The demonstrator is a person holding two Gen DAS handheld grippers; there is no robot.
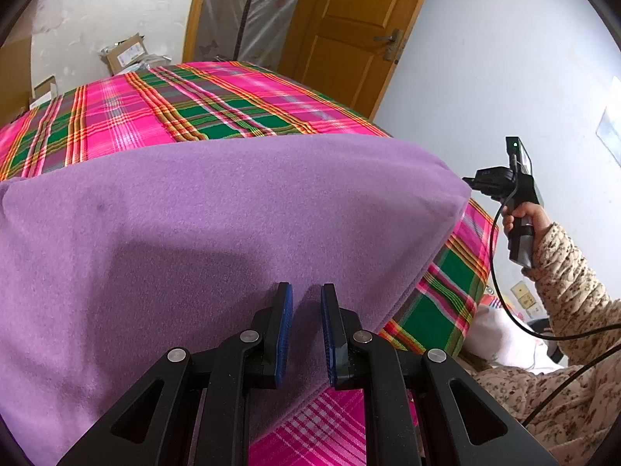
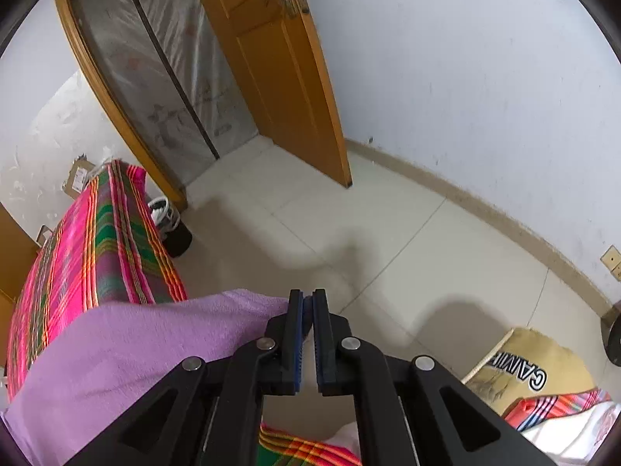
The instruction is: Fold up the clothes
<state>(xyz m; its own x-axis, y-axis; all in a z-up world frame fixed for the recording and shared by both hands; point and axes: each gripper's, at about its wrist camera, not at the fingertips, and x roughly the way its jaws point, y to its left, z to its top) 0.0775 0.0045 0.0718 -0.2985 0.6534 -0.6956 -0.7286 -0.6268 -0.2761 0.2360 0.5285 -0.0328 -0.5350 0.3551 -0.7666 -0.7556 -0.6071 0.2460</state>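
Left wrist view: our left hand-held gripper (image 1: 306, 297) spread above the soft purple fleece cloth (image 1: 217, 209) stretched over the pink-green plaid bed (image 1: 163, 105). Right wrist view: our right hand-held gripper (image 2: 307, 298) pinches its corner (image 2: 268, 299); light, limp fabric, best gripped at edges.

Matt, fuzzy purple fleece cloth (image 1: 233, 213) over woven plaid bedsheet (image 1: 155, 112).

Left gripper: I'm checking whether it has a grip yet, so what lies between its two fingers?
In the left wrist view, the left gripper is open over the purple cloth; only that cloth shows in the gap, not pinched.
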